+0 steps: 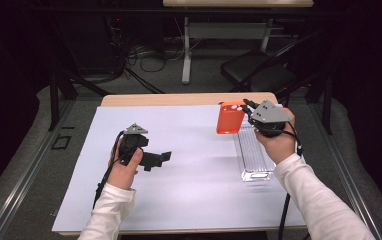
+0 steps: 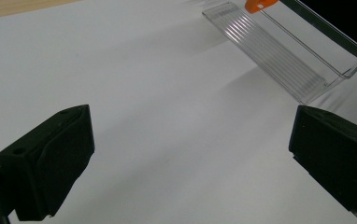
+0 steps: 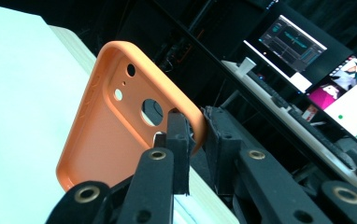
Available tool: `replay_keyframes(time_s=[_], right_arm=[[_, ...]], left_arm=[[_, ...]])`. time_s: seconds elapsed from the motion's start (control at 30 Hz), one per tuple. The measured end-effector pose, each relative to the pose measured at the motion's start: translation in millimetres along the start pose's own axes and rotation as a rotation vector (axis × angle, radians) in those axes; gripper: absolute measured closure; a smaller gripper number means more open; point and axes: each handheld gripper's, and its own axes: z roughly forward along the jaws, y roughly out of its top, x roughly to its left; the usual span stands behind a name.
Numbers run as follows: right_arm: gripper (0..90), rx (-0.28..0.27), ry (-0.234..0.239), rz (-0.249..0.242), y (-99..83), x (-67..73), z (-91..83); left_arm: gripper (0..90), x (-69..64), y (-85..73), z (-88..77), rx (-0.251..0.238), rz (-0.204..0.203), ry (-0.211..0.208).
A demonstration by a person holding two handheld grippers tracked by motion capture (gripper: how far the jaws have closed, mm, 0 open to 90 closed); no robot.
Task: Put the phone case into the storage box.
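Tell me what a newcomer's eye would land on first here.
The orange phone case, lifted above the white sheet at the table's far right, pinched at its rim by the right gripper. Just below lies a clear tray. The left gripper rests open on the sheet.

The high view looks forward and down from above the person's side, taking in the whole bench (image 1: 179, 150) from some way off. The left gripper view sits low and close over the white sheet, facing across it toward the clear tray (image 2: 303, 51), which the high view shares (image 1: 254, 150). The right gripper view looks up along its jaws, very near the orange phone case (image 3: 116, 135), also in the high view (image 1: 230, 119), toward monitors (image 3: 303, 42) beyond.
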Motion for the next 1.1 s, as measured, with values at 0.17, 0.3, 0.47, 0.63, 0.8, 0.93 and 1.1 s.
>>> replay_keyframes(time_s=[0.17,0.3,0.47,0.63,0.8,0.93,1.1], right_arm=[[80.6,-0.005,-0.015,-0.003,-3.6,-12.3,0.5],[80.5,0.0,-0.028,-0.003,-7.0,-20.7,0.4],[80.5,0.024,-0.046,-0.013,-13.7,-29.1,2.2],[80.5,0.034,-0.062,-0.007,-19.7,-35.5,4.7],[80.5,0.04,-0.081,-0.015,-20.7,-41.6,5.5],[80.5,0.055,-0.087,-0.039,-20.6,-45.1,7.6],[80.5,0.074,-0.094,-0.053,-23.1,-47.1,11.9]], left_arm=[[0.8,2.6,-1.0,-1.4,-0.001,-0.004,0.007],[0.8,4.3,-1.5,-2.6,-0.002,-0.006,0.009],[0.8,4.5,-1.6,-2.8,-0.002,-0.006,0.012],[0.8,5.1,-2.2,-2.2,0.002,-0.008,0.013],[0.8,4.9,-2.0,-4.3,-0.003,-0.008,0.009],[0.8,4.0,-2.0,-5.1,-0.003,-0.005,0.004],[0.8,4.1,-2.7,-4.1,-0.004,-0.005,0.009]])
